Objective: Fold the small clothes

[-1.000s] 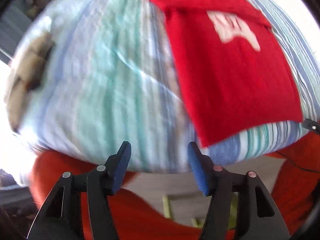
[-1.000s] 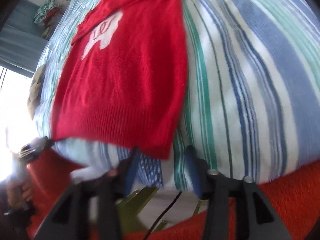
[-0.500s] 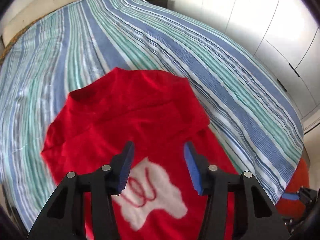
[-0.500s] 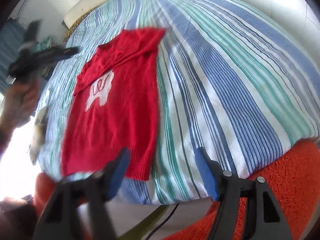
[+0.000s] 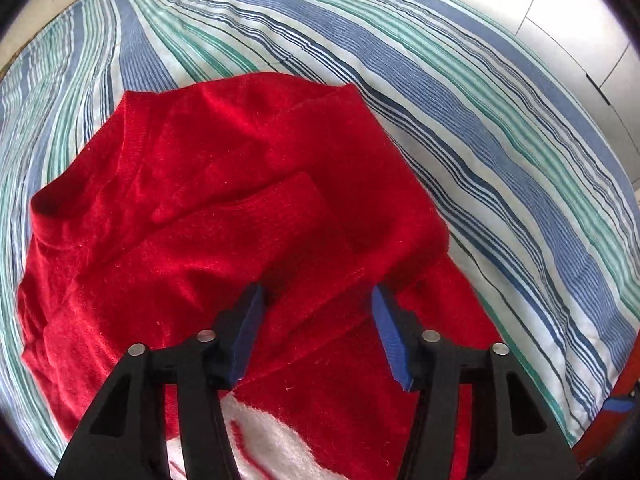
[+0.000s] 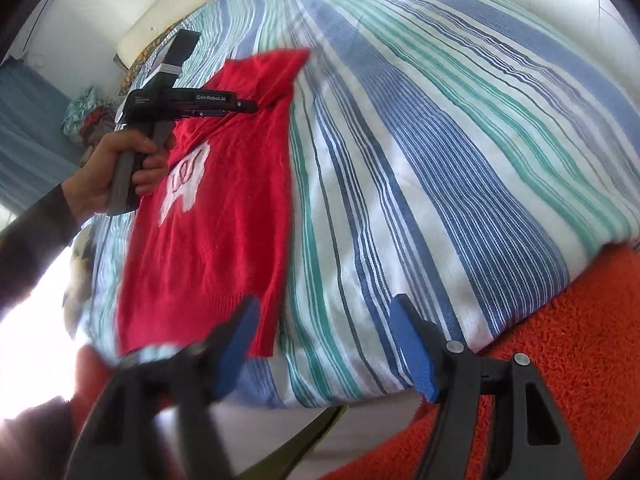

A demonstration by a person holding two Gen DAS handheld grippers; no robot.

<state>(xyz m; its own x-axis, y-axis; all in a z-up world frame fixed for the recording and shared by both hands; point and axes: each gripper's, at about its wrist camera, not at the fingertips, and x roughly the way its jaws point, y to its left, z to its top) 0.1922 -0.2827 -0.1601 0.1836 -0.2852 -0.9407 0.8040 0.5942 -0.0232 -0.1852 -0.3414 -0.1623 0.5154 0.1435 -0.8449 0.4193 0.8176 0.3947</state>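
The left gripper (image 5: 316, 300), just closing a bit, hangs open above the red sweater (image 5: 224, 216); the right gripper (image 6: 324, 320) is open beside it.

1. The sweater (image 5: 224, 216) is bright red, with a white patch (image 6: 184, 184) bearing red loops.
2. The bedsheet (image 5: 460, 92) is white with blue, navy and green stripes.
3. The left gripper (image 5: 316, 320) and right gripper (image 6: 320, 332) have black frames and blue pads.
4. The rug (image 6: 568, 344) is shaggy orange-red.
5. The sleeve (image 6: 28, 240) is dark.
6. The curtain (image 6: 24, 128) is grey-blue.
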